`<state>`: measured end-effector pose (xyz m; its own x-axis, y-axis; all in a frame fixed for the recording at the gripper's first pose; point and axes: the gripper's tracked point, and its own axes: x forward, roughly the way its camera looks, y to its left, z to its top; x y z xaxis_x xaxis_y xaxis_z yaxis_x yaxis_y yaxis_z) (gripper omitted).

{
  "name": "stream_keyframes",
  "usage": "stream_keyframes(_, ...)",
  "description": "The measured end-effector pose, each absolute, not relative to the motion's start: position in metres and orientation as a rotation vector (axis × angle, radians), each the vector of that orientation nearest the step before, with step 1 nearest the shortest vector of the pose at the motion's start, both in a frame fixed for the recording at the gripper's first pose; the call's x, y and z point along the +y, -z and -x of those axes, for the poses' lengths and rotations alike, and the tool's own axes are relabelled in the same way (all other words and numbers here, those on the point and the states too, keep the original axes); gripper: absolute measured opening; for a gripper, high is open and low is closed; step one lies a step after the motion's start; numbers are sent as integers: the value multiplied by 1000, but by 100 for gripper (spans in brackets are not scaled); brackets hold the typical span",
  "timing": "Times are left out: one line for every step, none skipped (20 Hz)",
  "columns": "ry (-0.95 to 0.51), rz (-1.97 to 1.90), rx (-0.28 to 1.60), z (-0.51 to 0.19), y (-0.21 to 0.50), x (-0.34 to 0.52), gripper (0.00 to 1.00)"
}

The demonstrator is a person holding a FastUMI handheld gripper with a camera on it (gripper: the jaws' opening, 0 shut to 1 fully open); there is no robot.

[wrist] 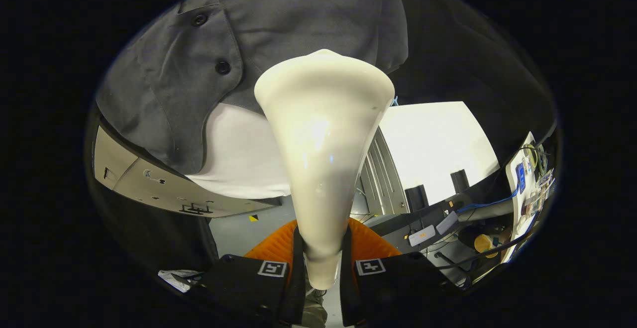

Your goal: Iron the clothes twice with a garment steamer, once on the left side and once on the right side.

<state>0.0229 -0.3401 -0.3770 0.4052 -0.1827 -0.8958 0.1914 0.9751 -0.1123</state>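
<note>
Both gripper [321, 263] fingers clamp steamer [323, 144], its face hidden against shirt [259, 34]

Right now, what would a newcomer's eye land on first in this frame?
The glossy cream-white cone-shaped garment steamer dominates: the tool is shut on its narrow handle end, and it flares out to a wide head beyond the fingers. That head sits at the lower hem of a dark grey buttoned shirt hanging beyond it. Under the shirt's hem, a white cloth layer shows beside the steamer.
</note>
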Motion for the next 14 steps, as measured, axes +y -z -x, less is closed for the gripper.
stream_keyframes(238,-11,1118,-21,371,-336,36)
stream_keyframes(240,-11,1108,-18,366,-333,36)
stream_keyframes(241,-12,1095,-16,358,-328,36)
stream_keyframes(241,-12,1080,-16,349,-321,36)
stream_keyframes(240,-11,1060,-15,338,-313,36)
stream_keyframes(239,-6,1036,-16,325,-307,36)
stream_keyframes(239,0,1009,-18,311,-300,36)
stream_keyframes(237,3,982,-19,298,-289,36)
stream_keyframes(235,2,953,-21,284,-278,37)
stream_keyframes(231,2,925,-23,270,-268,36)
stream_keyframes(226,6,896,-25,257,-258,36)
stream_keyframes(221,10,868,-27,244,-248,36)
stream_keyframes(217,10,839,-28,231,-238,36)
stream_keyframes(209,12,815,-30,218,-226,36)
